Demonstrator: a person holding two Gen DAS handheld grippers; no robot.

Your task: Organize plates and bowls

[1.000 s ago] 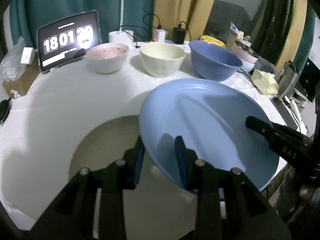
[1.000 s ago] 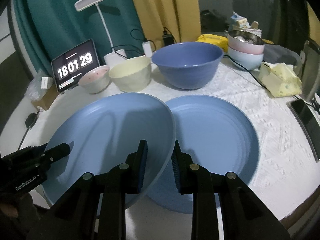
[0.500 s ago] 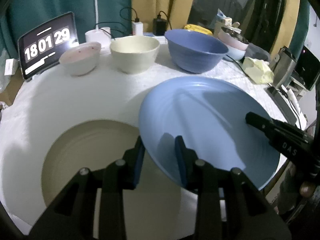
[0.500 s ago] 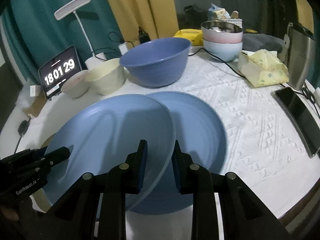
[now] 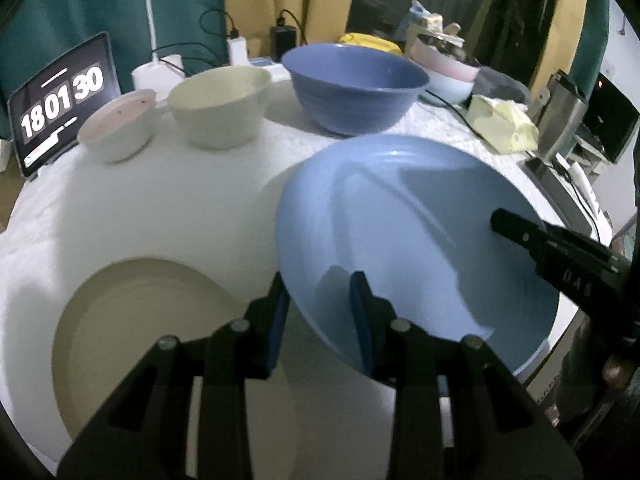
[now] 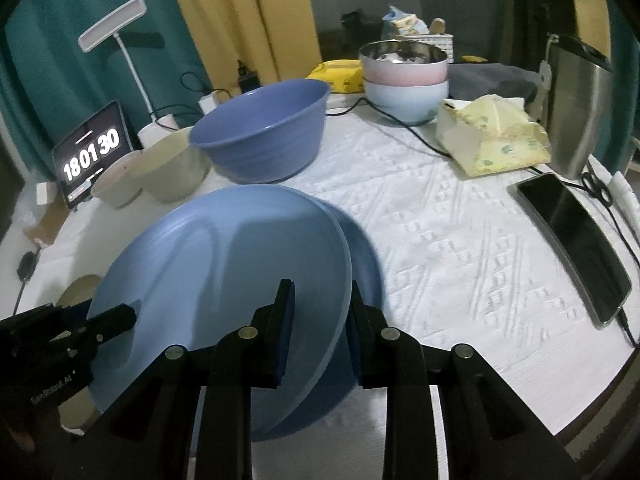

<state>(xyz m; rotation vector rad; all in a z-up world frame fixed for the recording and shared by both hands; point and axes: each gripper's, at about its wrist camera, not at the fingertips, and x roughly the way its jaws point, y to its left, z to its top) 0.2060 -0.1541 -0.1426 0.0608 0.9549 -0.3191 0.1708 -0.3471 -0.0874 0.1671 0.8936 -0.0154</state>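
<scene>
A light blue plate [image 5: 400,240] hangs tilted above the table, gripped at opposite rims. My left gripper [image 5: 318,284] is shut on its near left rim, one finger above and one below. On the opposite edge my right gripper [image 6: 320,286] is shut on the rim of the same plate [image 6: 224,264]. Under it a second blue plate [image 6: 364,264] lies flat on the cloth, mostly covered, with only its right edge showing. A beige plate [image 5: 132,320] lies to the left. Each view shows the other gripper's tip on the plate: the right gripper [image 5: 500,220] and the left gripper [image 6: 120,316].
A pink bowl [image 5: 116,128], a cream bowl [image 5: 220,108] and a big blue bowl [image 5: 352,88] stand in a row at the back. Stacked bowls [image 6: 404,80], a tissue pack [image 6: 492,140], a steel flask [image 6: 576,104] and a phone [image 6: 576,240] fill the right. A tablet clock [image 5: 60,100] stands at the back left.
Both grippers carried the blue plate to the right, so it now covers most of the lower blue plate. More of the beige plate shows on the left.
</scene>
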